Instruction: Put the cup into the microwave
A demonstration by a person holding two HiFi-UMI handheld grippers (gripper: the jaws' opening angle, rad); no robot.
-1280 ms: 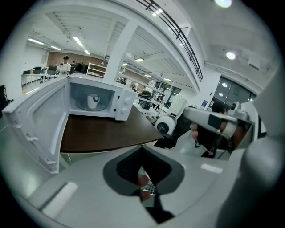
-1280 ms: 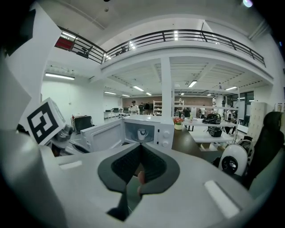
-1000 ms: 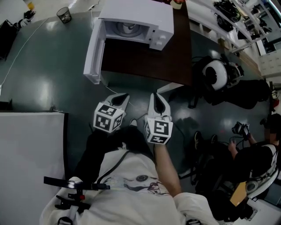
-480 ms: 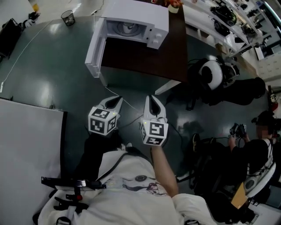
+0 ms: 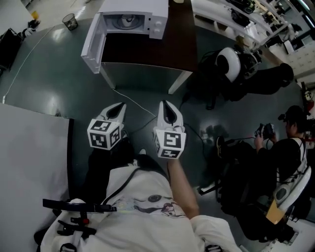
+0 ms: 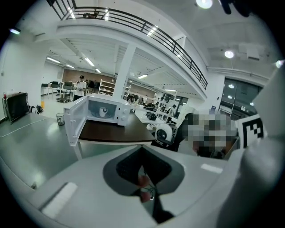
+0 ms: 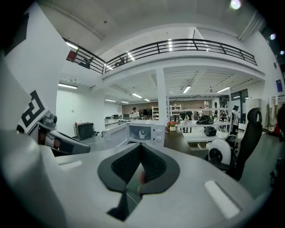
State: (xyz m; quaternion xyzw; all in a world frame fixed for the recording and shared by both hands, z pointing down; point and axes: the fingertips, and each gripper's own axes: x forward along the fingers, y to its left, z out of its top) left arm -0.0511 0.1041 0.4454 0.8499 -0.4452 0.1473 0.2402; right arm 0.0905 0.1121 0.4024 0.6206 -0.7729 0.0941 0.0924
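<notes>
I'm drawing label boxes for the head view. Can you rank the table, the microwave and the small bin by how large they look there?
1. table
2. microwave, with its door open
3. bin, by far the smallest. It stands lower, on the floor, so distance may shrink it.

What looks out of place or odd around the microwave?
Only the microwave: its door stands wide open, swung out past the table edge, with the cup inside. Nothing looks spilled or damaged.
</notes>
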